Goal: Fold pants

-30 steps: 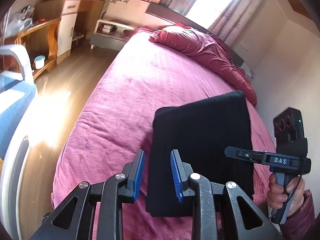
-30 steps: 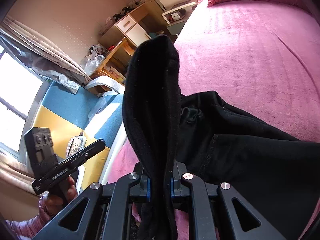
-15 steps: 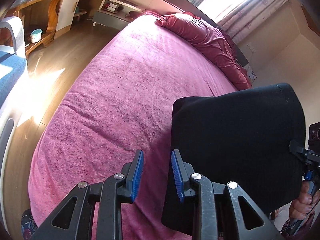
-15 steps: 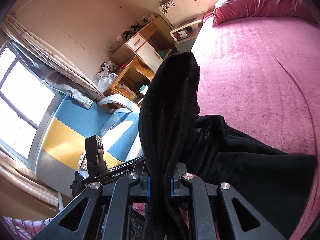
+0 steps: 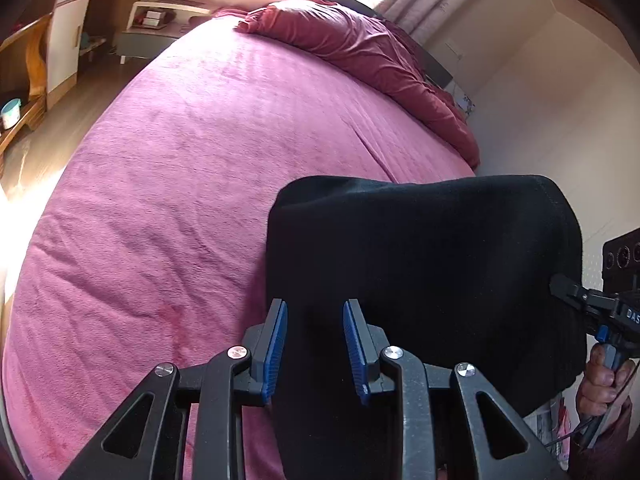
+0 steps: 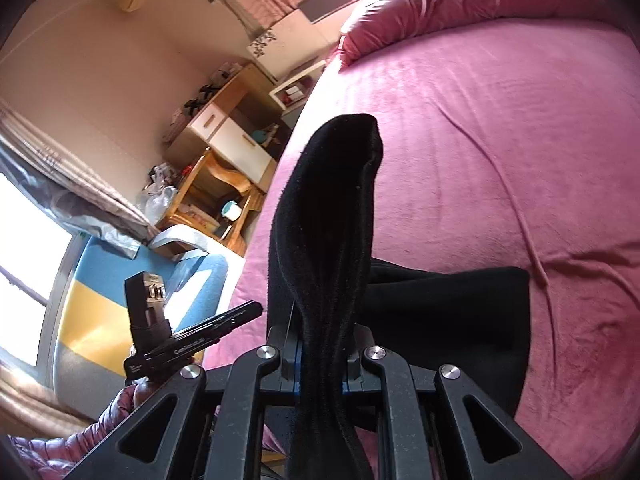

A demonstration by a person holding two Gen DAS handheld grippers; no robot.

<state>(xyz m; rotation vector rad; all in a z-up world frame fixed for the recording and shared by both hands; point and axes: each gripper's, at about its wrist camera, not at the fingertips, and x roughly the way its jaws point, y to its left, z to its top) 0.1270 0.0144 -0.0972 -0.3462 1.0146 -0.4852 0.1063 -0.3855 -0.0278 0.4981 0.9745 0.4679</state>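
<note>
The black pants (image 5: 432, 264) hang as a folded panel above the pink bed (image 5: 208, 152). My right gripper (image 6: 320, 364) is shut on a thick bunch of the black pants (image 6: 324, 216), which stands up between its fingers; more of the fabric trails down onto the bed to the right. In the left wrist view the right gripper (image 5: 576, 300) holds the panel's right edge. My left gripper (image 5: 314, 344) is open with blue pads, right in front of the panel's lower left part, not clamped on it. It also shows in the right wrist view (image 6: 240, 316) at the left.
A rumpled red duvet (image 5: 360, 48) lies along the head of the bed. A nightstand (image 5: 156, 28), a wooden desk with drawers (image 6: 224, 140) and a blue and yellow sofa (image 6: 100, 292) stand on the bed's left side, across a strip of wooden floor.
The right gripper has lifted the pants higher, so the black panel hangs larger and nearer the left gripper. The left gripper has stayed open and moved closer to the fabric.
</note>
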